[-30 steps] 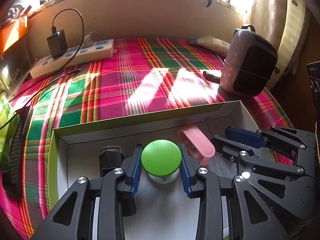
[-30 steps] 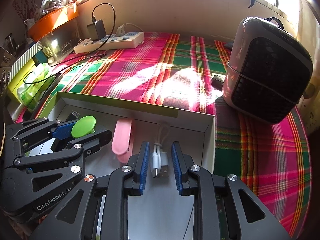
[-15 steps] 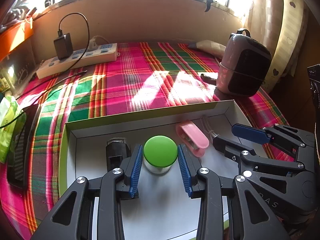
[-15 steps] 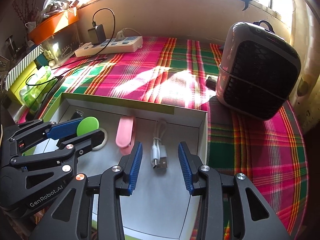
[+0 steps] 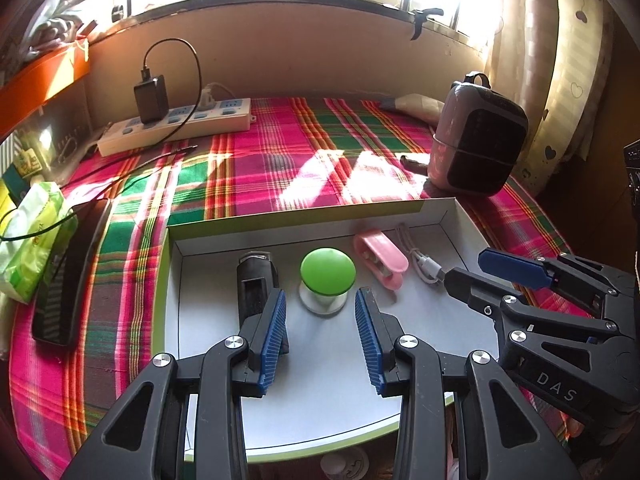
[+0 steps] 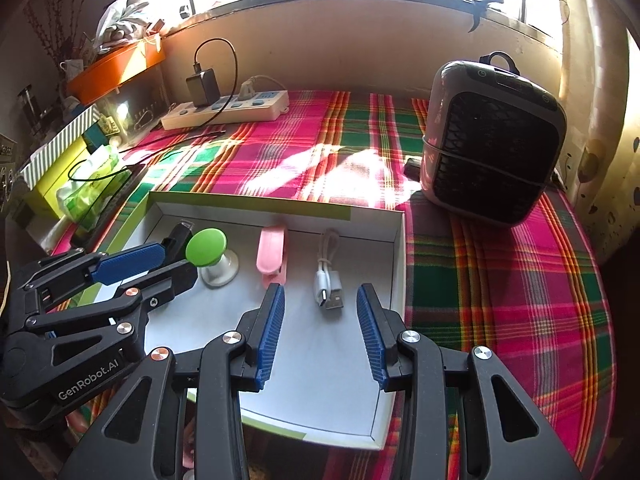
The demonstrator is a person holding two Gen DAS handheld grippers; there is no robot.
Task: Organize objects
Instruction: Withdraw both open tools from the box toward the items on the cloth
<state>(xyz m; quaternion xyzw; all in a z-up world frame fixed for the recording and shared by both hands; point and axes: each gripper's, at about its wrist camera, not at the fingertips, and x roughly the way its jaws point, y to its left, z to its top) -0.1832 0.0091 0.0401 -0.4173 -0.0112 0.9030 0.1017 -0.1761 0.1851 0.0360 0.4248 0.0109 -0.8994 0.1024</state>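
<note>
A shallow white box (image 5: 320, 420) (image 6: 396, 264) with a green rim lies on the plaid cloth. In it stand a black block (image 5: 254, 280) (image 6: 178, 234), a green-topped knob (image 5: 328, 270) (image 6: 206, 246), a pink clip (image 5: 380, 260) (image 6: 272, 254) and a white USB cable (image 5: 424, 266) (image 6: 330, 282). My left gripper (image 5: 320, 334) (image 6: 160, 258) is open and empty, just short of the knob. My right gripper (image 6: 320, 330) (image 5: 472, 268) is open and empty, just short of the cable's plug.
A pink and black heater (image 5: 476, 152) (image 6: 492, 140) stands at the right behind the box. A white power strip (image 5: 176, 128) (image 6: 228, 110) with a black charger lies at the back. A green tissue pack (image 5: 32, 240) and a black flat object (image 5: 68, 276) lie left.
Both grippers have opened and drawn back and up. The left one let go of the green knob, the right one let go of the cable. Both things rest in the box.
</note>
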